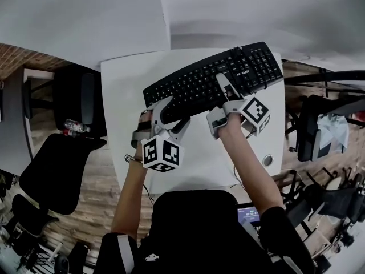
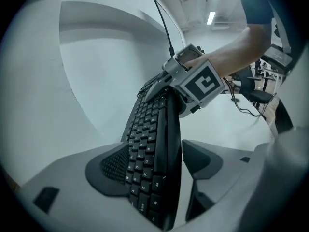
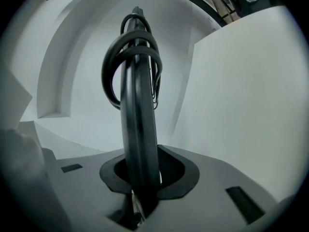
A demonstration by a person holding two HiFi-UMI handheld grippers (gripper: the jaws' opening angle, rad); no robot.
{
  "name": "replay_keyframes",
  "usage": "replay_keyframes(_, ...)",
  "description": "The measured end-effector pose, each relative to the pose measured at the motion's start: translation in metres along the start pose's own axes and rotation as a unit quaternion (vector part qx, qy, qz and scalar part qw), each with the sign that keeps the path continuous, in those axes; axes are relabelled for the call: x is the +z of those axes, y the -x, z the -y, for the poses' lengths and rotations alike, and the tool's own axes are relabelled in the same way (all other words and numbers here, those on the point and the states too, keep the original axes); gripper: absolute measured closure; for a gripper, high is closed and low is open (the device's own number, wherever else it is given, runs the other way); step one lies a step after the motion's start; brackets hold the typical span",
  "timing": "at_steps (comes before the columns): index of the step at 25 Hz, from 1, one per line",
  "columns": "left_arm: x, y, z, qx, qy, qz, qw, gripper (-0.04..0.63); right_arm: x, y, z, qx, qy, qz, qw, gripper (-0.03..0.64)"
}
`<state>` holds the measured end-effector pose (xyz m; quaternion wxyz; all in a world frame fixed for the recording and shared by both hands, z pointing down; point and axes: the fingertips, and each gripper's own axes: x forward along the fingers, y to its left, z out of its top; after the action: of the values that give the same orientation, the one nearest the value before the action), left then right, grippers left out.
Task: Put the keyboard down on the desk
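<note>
A black keyboard [image 1: 211, 79] lies slanted across the white desk [image 1: 194, 153], with its cable coiled at the far end [image 3: 130, 47]. My left gripper [image 1: 168, 116] is at the keyboard's left front corner. In the left gripper view its jaws [image 2: 159, 163] stand open around the keyboard [image 2: 149, 153]: the left pad [image 2: 108, 166] is by the keys, and a gap separates the right pad [image 2: 205, 161] from the underside. My right gripper [image 1: 223, 96] holds the front edge near the middle. In the right gripper view it [image 3: 140, 178] is shut on the edge-on keyboard [image 3: 137, 120].
Black office chairs stand left of the desk [image 1: 57, 164] and more chairs to the right [image 1: 325, 130]. A round grommet [image 1: 267, 160] sits near the desk's right front corner. White partitions [image 1: 85, 16] rise behind the desk. A lit screen [image 1: 248, 214] shows by the person's right arm.
</note>
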<state>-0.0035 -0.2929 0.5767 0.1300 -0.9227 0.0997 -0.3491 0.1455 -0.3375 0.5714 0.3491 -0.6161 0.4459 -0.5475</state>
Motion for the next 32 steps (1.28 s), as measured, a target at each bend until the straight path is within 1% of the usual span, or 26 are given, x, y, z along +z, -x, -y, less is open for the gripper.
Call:
replay_keyframes(1,-0.001,-0.006,-0.002,-0.003,-0.009,-0.006,0.9999,0.257,0.001,-0.006,0.003,0.003,-0.009,0.002,1.000,0.515)
replay_keyframes(4,-0.001,-0.018,-0.004,-0.008,-0.017,-0.015,0.9997,0.258,0.002,-0.015,0.013,0.001,-0.035,0.008,0.999,0.515)
replay_keyframes(9,-0.007,-0.031,-0.007,0.018,-0.047,-0.024,0.9984,0.260,0.002,-0.015,0.024,-0.008,-0.053,0.010,0.999,0.515)
replay_keyframes(11,-0.009,-0.037,-0.010,0.023,-0.056,-0.025,0.9978,0.307,0.003,-0.019,0.028,-0.013,-0.060,0.008,0.998,0.515)
replay_keyframes(13,-0.011,-0.043,-0.012,0.025,-0.064,-0.027,0.9973,0.334,0.004,-0.023,0.033,-0.020,-0.068,0.007,0.997,0.515)
replay_keyframes(15,-0.012,-0.047,-0.012,0.025,-0.067,-0.030,0.9970,0.345,0.005,-0.027,0.038,-0.027,-0.071,0.004,0.997,0.515)
replay_keyframes(19,-0.015,-0.050,-0.008,0.016,-0.059,-0.039,0.9974,0.353,0.005,-0.028,0.045,-0.031,-0.071,-0.001,0.997,0.515)
replay_keyframes(26,-0.017,-0.052,-0.012,0.004,-0.068,-0.043,0.9968,0.362,0.003,-0.031,0.055,-0.033,-0.098,-0.001,0.995,0.514)
replay_keyframes(29,-0.021,-0.056,-0.011,-0.002,-0.068,-0.044,0.9967,0.367,0.003,-0.032,0.059,-0.033,-0.097,-0.006,0.995,0.512)
replay_keyframes(32,-0.024,-0.061,-0.009,-0.006,-0.073,-0.047,0.9962,0.374,0.003,-0.034,0.067,-0.045,-0.098,-0.010,0.994,0.511)
